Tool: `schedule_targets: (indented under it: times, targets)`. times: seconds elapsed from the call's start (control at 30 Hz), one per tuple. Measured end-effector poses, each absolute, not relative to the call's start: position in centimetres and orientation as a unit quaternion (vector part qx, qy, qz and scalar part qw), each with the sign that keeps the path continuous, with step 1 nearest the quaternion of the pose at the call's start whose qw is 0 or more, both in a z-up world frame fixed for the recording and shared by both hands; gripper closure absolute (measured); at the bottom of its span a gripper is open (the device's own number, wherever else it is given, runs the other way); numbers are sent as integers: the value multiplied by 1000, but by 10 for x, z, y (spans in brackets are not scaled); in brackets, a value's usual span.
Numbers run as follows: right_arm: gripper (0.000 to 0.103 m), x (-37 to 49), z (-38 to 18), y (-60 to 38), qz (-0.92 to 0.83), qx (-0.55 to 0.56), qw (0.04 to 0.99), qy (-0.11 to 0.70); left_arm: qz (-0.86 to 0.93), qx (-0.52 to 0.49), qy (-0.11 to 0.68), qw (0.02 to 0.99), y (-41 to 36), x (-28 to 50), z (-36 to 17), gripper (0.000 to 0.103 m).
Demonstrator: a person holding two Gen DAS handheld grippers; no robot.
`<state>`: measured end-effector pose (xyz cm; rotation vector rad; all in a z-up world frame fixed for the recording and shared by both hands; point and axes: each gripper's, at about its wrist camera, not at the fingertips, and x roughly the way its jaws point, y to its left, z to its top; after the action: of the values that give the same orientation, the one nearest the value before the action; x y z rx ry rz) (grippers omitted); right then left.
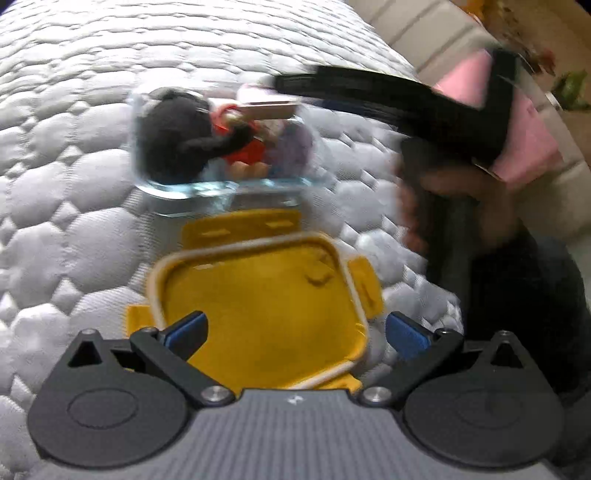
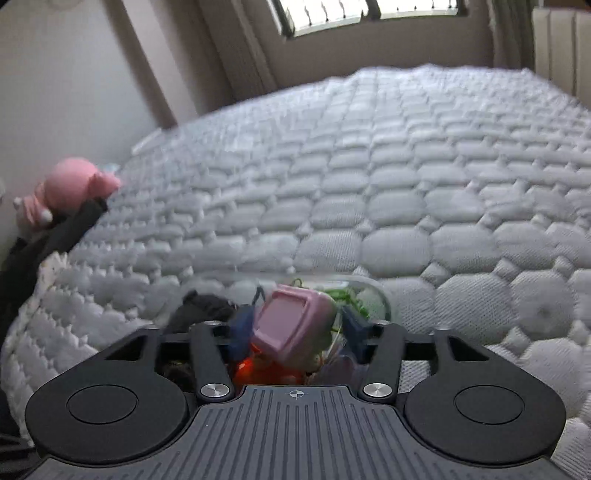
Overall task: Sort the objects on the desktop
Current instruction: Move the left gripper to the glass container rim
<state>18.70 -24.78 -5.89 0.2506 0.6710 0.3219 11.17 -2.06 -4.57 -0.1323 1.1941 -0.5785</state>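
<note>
Right tool (image 2: 295,328) grips a small pink box (image 2: 293,325) just over the clear container (image 2: 373,295), already packed w/ black plush (image 1: 170,140) + red bits; left tool (image 1: 295,332) spread wide, empty, over the yellow lid (image 1: 258,295) lying upside down on the mattress (image 1: 74,184). Risk: container's crowded, so the box may perch on the pile or tip out, esp. on soft bedding. Pink pig toy (image 2: 70,188) sits at the bed edge, well apart; nothing blocks the drop except the contents.

White quilted mattress (image 2: 369,177) is seen filling most of both views. Plain pale wall (image 2: 55,92) is seen at left, with a window (image 2: 332,11) set high behind the bed, daylight let in through it. Cream panelled furniture (image 1: 424,29) is seen beside the mattress.
</note>
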Motion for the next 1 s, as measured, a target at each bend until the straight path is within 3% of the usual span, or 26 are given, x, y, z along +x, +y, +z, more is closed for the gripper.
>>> schedule_targets:
  times: [0.07, 0.23, 0.3, 0.4, 0.53, 0.77, 0.83, 0.9, 1.0]
  targets:
    - [7, 162, -44, -264, 142, 151, 937, 282, -249, -82, 533, 805, -9, 123, -38, 1]
    - [5, 109, -54, -300, 156, 273, 911, 268, -201, -125, 502, 832, 2, 166, -25, 9]
    - [0, 90, -69, -309, 153, 311, 899, 267, -190, -120, 522, 823, -3, 185, -30, 17]
    - [0, 60, -99, -318, 102, 352, 895, 255, -164, -104, 550, 812, -13, 210, -43, 22]
    - [0, 62, -122, -323, 97, 370, 862, 331, -138, -66, 547, 823, -28, 225, -38, 34]
    - [0, 70, -127, -296, 147, 305, 852, 400, -127, -81, 565, 811, -42, 243, -45, 29]
    - [0, 68, -124, -284, 156, 280, 857, 403, -119, -79, 575, 806, -45, 248, -54, 23]
    - [0, 66, -122, -275, 147, 254, 868, 400, -124, -89, 585, 796, -47, 253, -63, 3]
    - [0, 66, -123, -271, 147, 239, 872, 401, -114, -70, 595, 792, -59, 257, -67, 3]
